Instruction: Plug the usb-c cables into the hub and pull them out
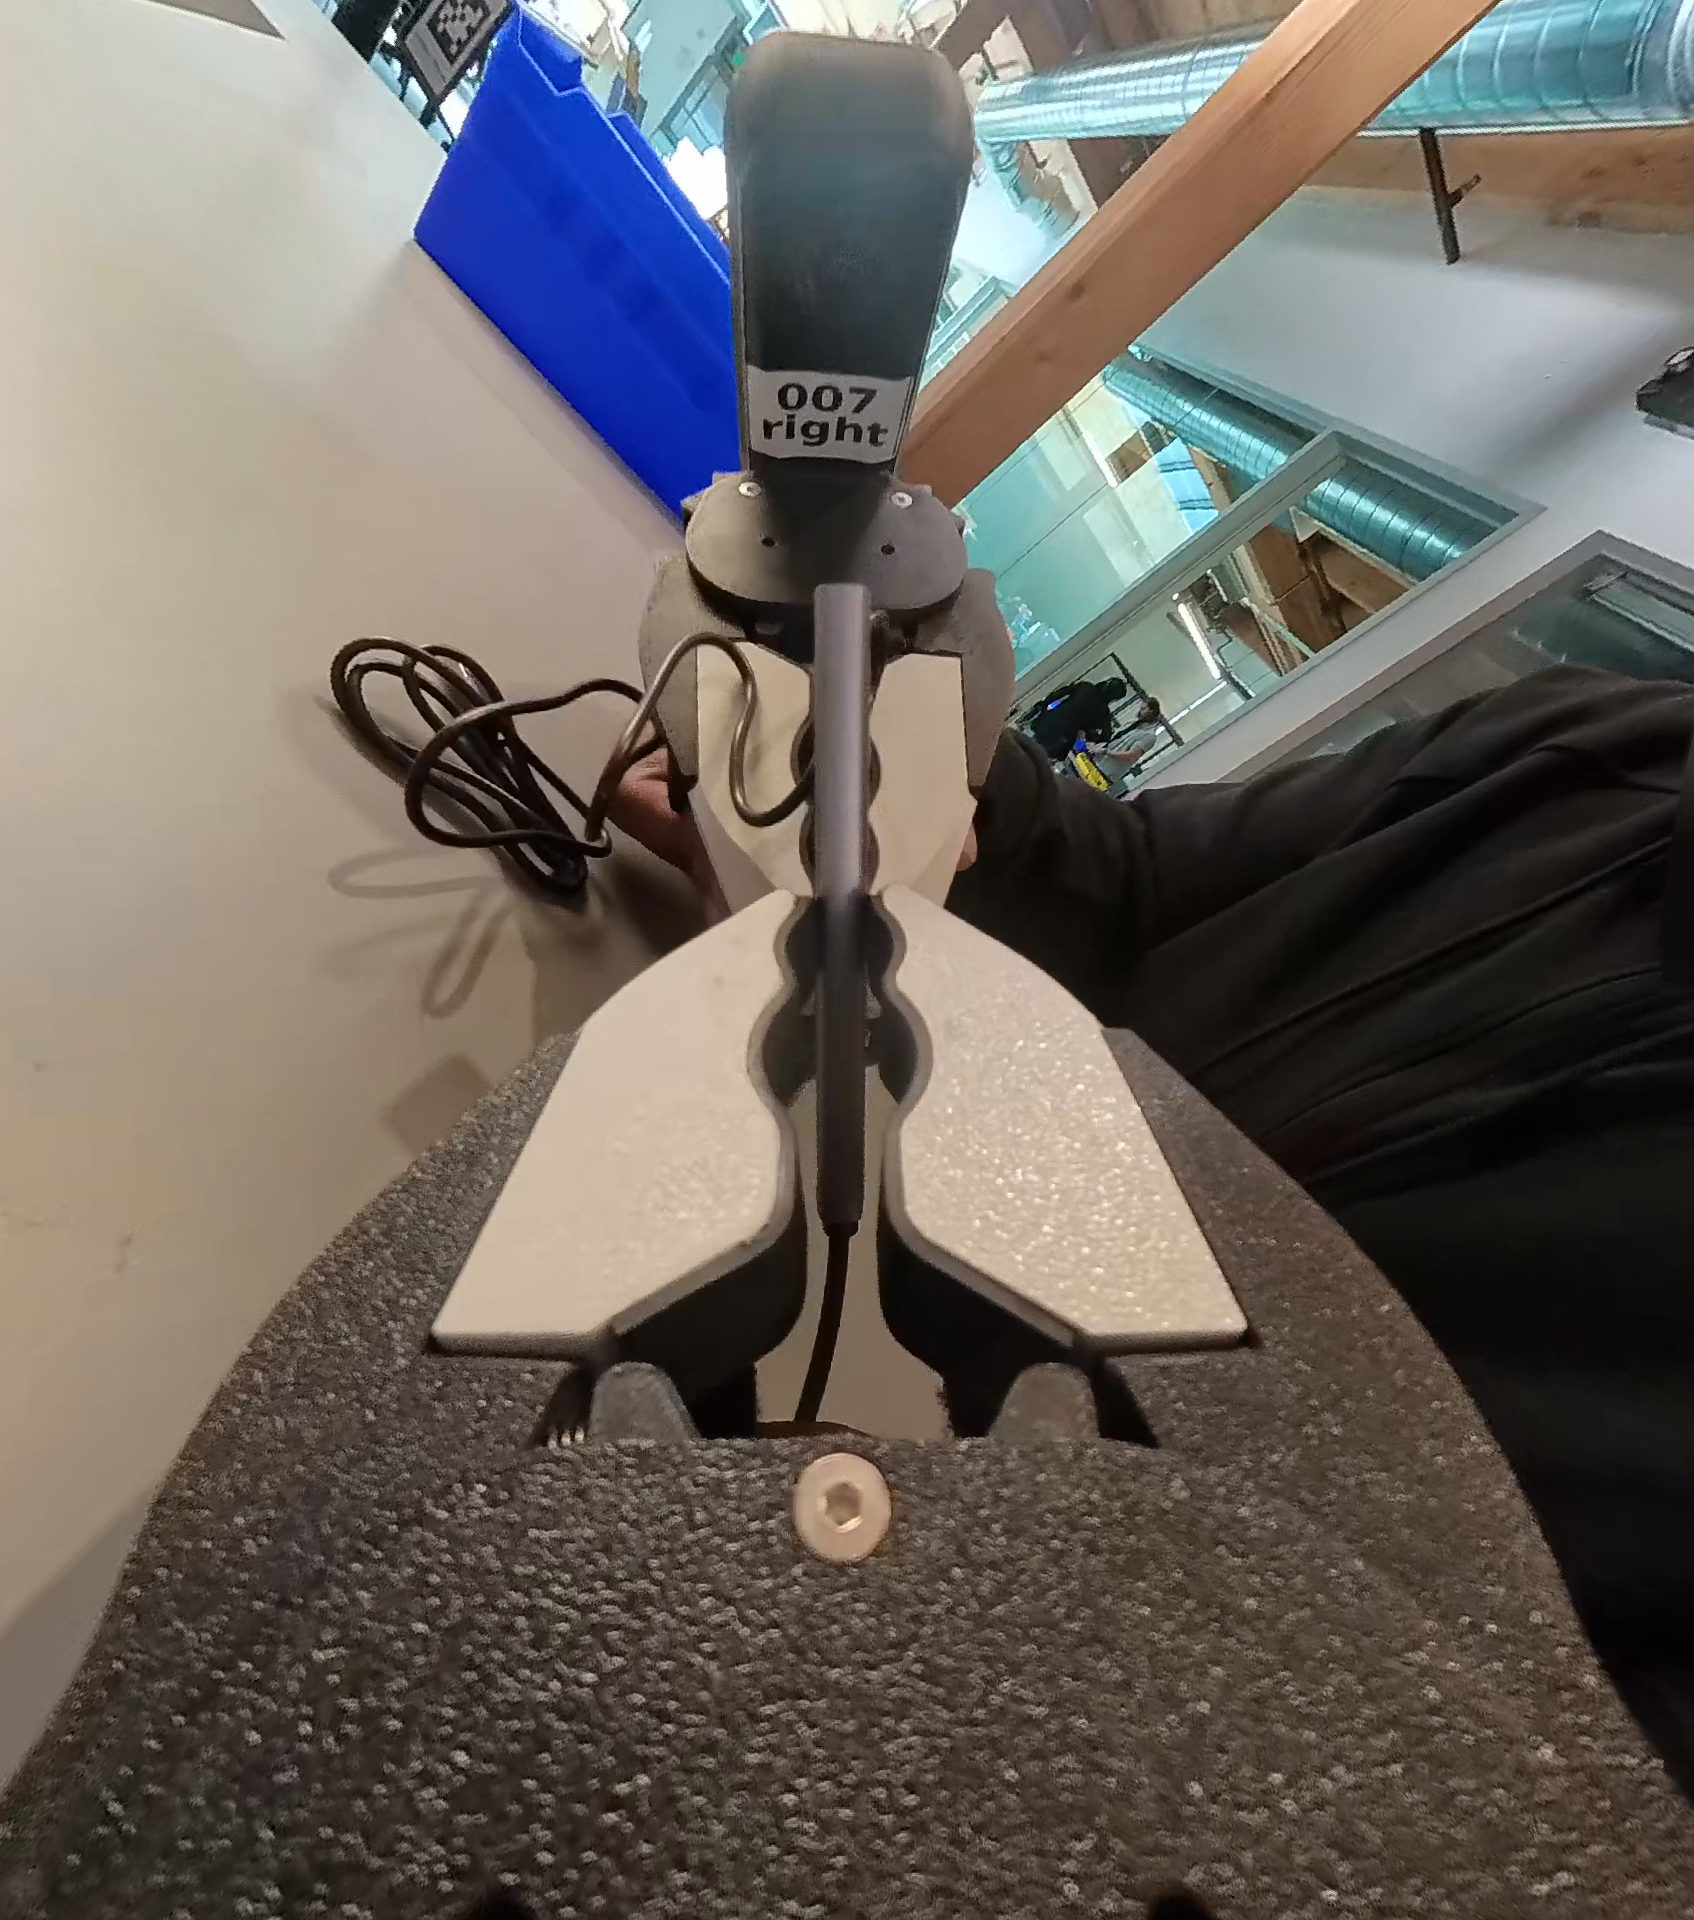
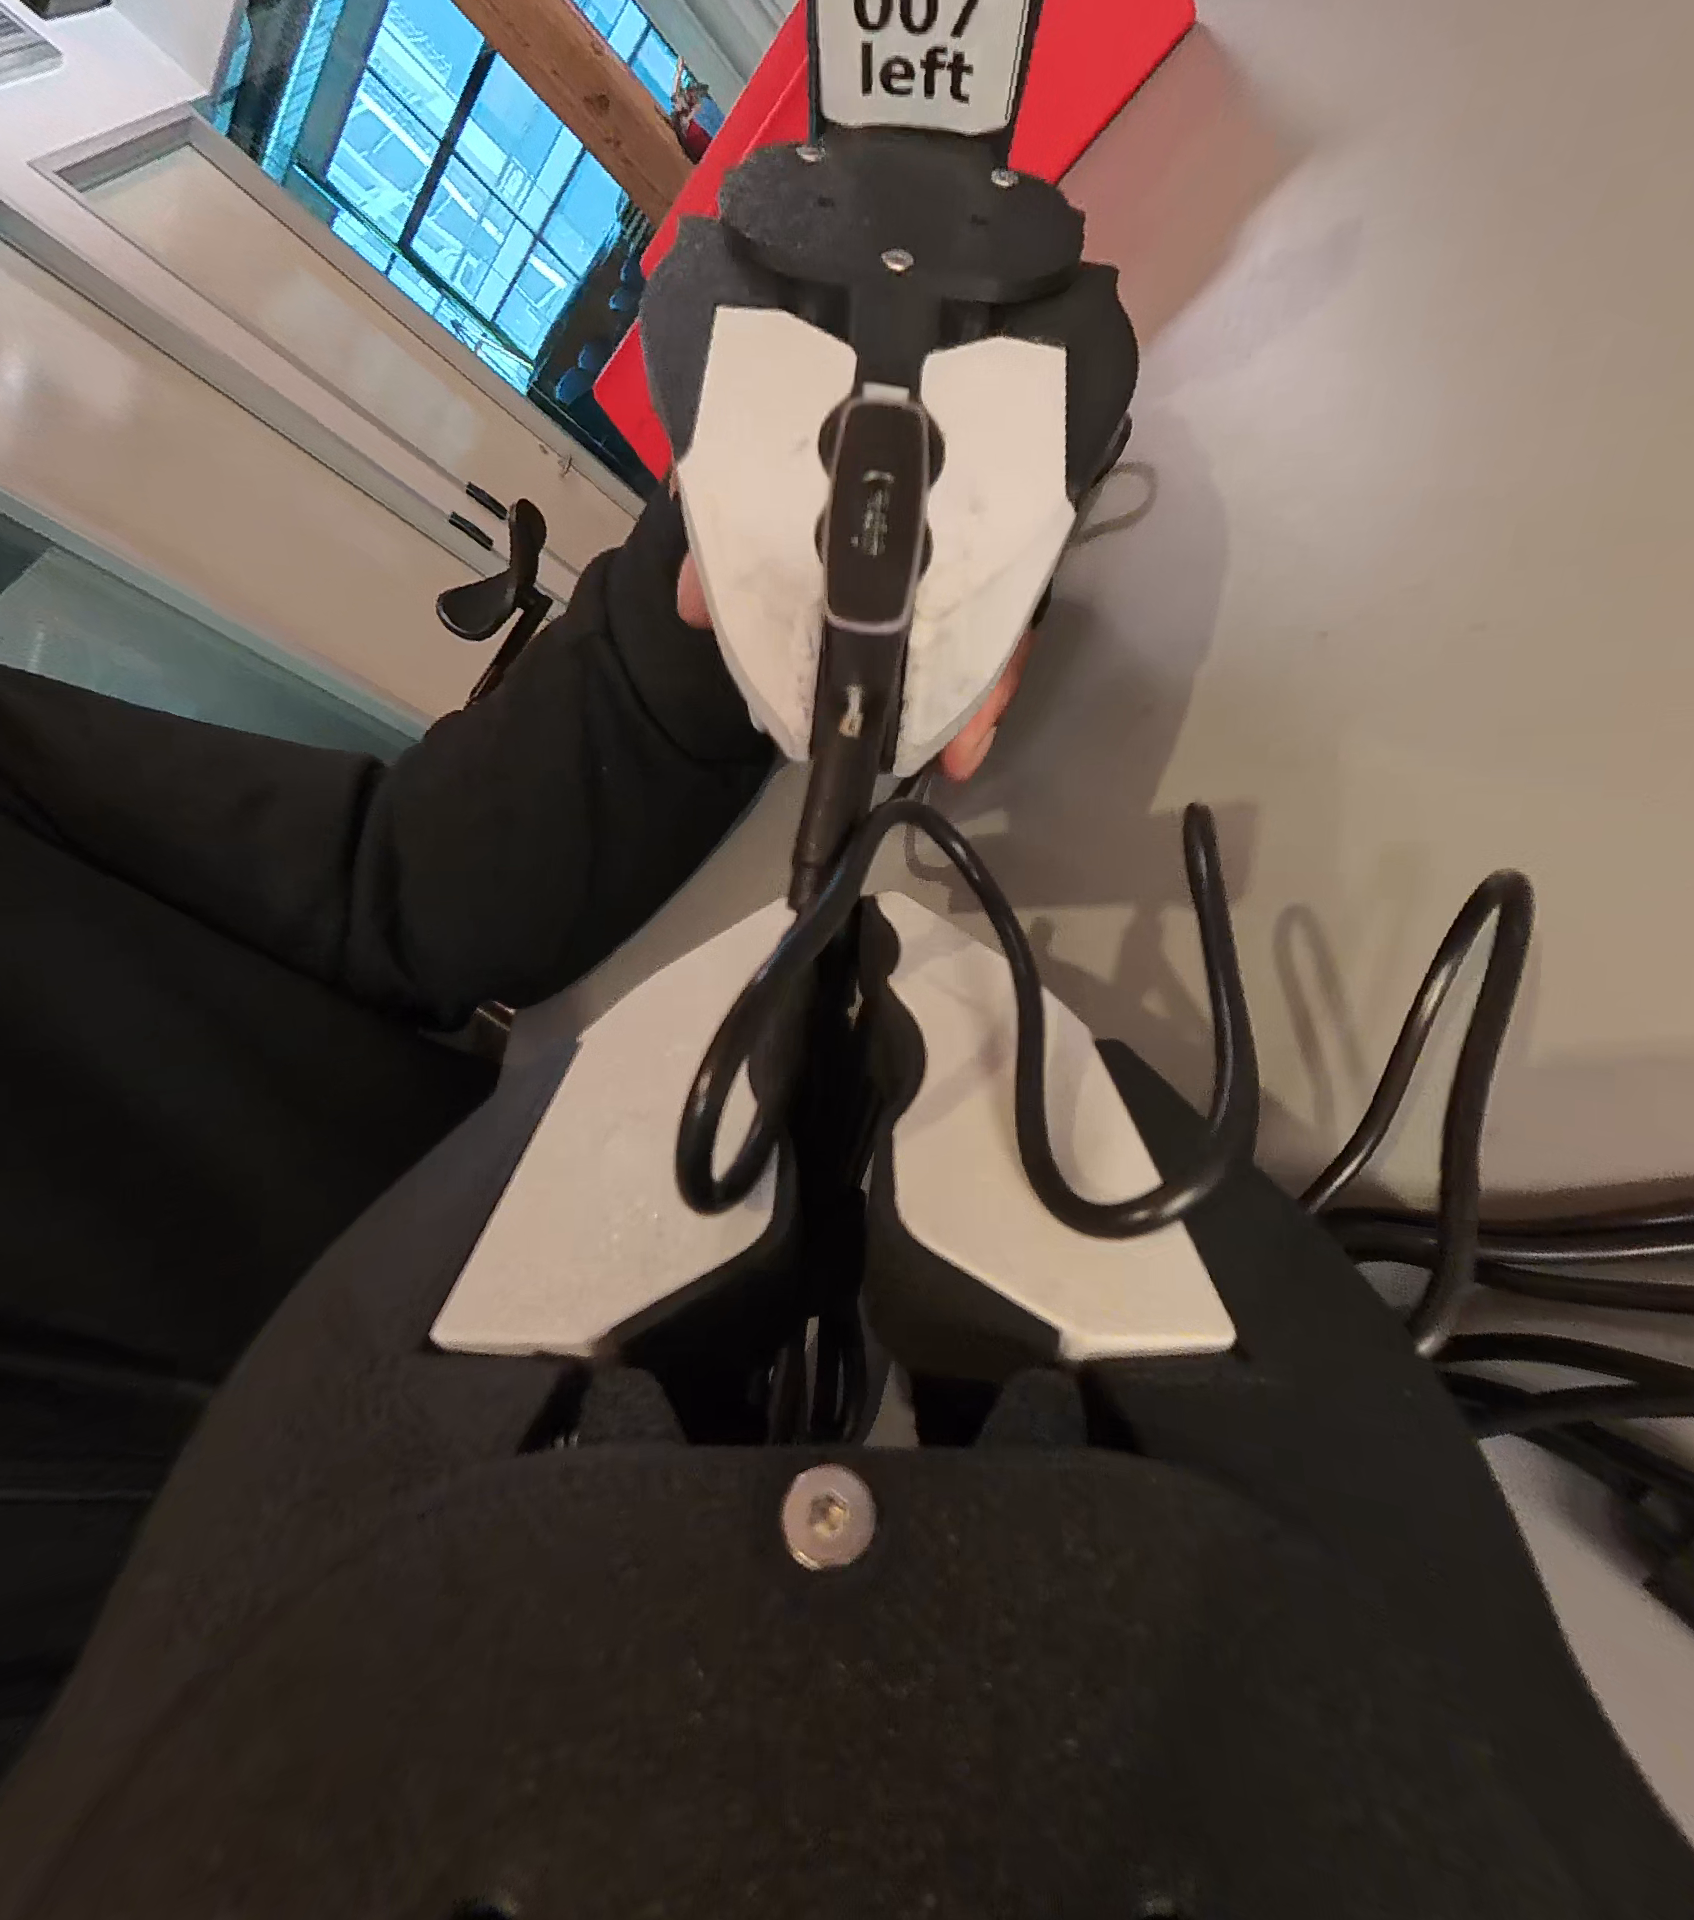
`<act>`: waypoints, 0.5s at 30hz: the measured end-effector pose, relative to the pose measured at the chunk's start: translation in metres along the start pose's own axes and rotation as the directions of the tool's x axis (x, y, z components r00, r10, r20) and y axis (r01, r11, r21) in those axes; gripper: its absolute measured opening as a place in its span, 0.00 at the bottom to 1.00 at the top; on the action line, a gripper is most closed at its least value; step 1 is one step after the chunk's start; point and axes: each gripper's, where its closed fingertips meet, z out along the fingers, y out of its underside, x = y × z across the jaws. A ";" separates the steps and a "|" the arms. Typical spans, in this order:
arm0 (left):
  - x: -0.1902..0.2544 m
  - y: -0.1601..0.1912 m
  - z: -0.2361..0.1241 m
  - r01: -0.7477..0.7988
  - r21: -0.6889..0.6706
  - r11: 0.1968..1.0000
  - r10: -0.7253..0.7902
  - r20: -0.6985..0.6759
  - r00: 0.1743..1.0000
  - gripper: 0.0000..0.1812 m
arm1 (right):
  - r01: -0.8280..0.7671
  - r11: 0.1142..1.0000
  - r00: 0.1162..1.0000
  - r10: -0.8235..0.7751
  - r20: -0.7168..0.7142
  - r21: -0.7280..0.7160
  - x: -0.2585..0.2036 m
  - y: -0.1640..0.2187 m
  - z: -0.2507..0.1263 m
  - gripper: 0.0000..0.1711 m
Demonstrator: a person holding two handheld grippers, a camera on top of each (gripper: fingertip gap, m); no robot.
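Observation:
My left gripper is shut on a thin grey hub, seen edge-on, with its black tail running back between the fingers. In the right wrist view the left gripper holds the dark hub facing me. My right gripper is shut on a black usb-c cable just behind its plug. The plug meets the hub's near end; how deep it sits is hidden. The two grippers are tip to tip above the table. The right gripper also shows in the left wrist view.
A loose coil of black cable lies on the pale table. A bundle of cables lies to my right. A blue bin and a red box stand behind. A person's black sleeve is close. Only a small space, under 4 cm, lies between the two pairs of fingers.

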 end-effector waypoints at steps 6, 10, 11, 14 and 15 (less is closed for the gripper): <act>-0.002 0.008 0.004 -0.026 -0.054 0.998 0.027 0.023 0.999 0.05 | -0.020 0.999 1.000 0.020 0.016 -0.031 0.001 0.006 0.002 0.04; -0.004 0.011 0.005 -0.035 -0.071 0.997 0.037 0.040 0.998 0.05 | -0.022 0.998 1.000 0.023 0.008 -0.053 0.003 0.008 0.002 0.05; -0.005 0.011 0.005 -0.035 -0.074 0.997 0.039 0.046 0.998 0.05 | -0.021 0.998 1.000 0.021 0.003 -0.058 0.004 0.009 0.002 0.05; -0.007 0.013 0.007 -0.044 -0.089 0.995 0.050 0.071 0.996 0.05 | -0.015 0.997 1.000 0.014 -0.017 -0.076 0.006 0.011 0.000 0.05; -0.008 0.014 0.008 -0.048 -0.095 0.994 0.056 0.078 0.995 0.05 | -0.011 0.996 1.000 0.009 -0.024 -0.083 0.007 0.012 0.000 0.05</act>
